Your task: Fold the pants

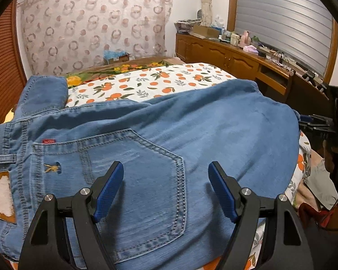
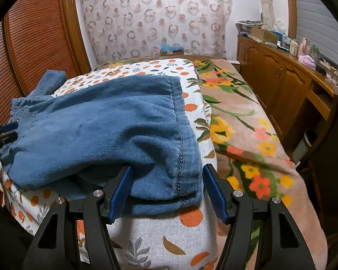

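Note:
Blue denim pants (image 1: 191, 123) lie folded across the orange-print bed cover (image 1: 146, 83), seat side up with a back pocket (image 1: 146, 180) showing. My left gripper (image 1: 166, 166) hovers open just over that pocket, with nothing between its fingers. In the right wrist view the leg ends of the pants (image 2: 101, 117) rest doubled over on the bed cover (image 2: 169, 236). My right gripper (image 2: 167, 168) stands open around the hemmed corner: its left finger is tucked under a fold and its right finger sits just beside the hem. The right gripper (image 1: 315, 123) also shows at the far right of the left wrist view.
A floral blanket (image 2: 247, 123) covers the bed's right side. Beyond it runs a wooden cabinet (image 2: 281, 74) with clutter on top. A louvred wooden door (image 2: 38, 33) stands at the left, and a circle-patterned curtain (image 1: 90, 22) hangs behind the bed.

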{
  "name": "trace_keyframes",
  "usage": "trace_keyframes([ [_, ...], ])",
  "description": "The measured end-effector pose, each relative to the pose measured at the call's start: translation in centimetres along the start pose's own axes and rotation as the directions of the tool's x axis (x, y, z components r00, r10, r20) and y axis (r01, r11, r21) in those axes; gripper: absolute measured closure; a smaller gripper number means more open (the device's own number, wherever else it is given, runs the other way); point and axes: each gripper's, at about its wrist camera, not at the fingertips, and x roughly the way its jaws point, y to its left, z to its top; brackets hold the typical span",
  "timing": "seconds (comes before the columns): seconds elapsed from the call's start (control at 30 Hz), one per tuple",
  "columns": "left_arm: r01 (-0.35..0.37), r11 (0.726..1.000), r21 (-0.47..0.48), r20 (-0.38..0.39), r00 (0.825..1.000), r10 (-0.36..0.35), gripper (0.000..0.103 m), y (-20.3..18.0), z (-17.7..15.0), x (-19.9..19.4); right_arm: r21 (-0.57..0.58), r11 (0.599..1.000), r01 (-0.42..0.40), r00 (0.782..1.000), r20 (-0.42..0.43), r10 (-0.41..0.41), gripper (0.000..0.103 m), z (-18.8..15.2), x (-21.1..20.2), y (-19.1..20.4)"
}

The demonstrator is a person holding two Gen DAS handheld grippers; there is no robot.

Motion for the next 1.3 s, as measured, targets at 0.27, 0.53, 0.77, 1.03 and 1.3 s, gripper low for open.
trace_keyframes([
  [0.27, 0.015, 1.0, 0.015, -0.017, 1.0, -0.015, 0.025, -1.0, 0.0, 0.7, -0.012, 1.0, 0.0, 1.0, 0.01, 0.0, 0.064, 0.0, -0.2, -0.2],
  [0.53, 0.026, 0.999, 0.033, -0.023, 0.999, -0.025, 0.025, -1.8, 0.1, 1.1, -0.045, 0.999, -0.024, 0.998, 0.058, 0.027, 0.095, 0.5, -1.5, 0.0],
  [0.77, 0.023, 0.999, 0.028, -0.016, 1.0, -0.023, 0.025, -1.7, 0.1, 0.8, -0.075, 0.996, -0.055, 0.988, 0.138, 0.065, 0.096, 1.9, -3.2, 1.3],
  [1.03, 0.003, 1.0, -0.008, 0.03, 1.0, -0.002, 0.025, 0.0, 0.3, -1.2, -0.173, 0.975, -0.14, 0.962, 0.211, 0.175, 0.098, 5.2, -4.4, 5.4],
  [1.3, -0.045, 0.996, -0.076, 0.095, 0.994, 0.052, 0.025, 3.6, 0.1, -4.9, -0.327, 0.908, -0.262, 0.908, 0.236, 0.346, 0.098, 9.8, -3.9, 13.0],
])
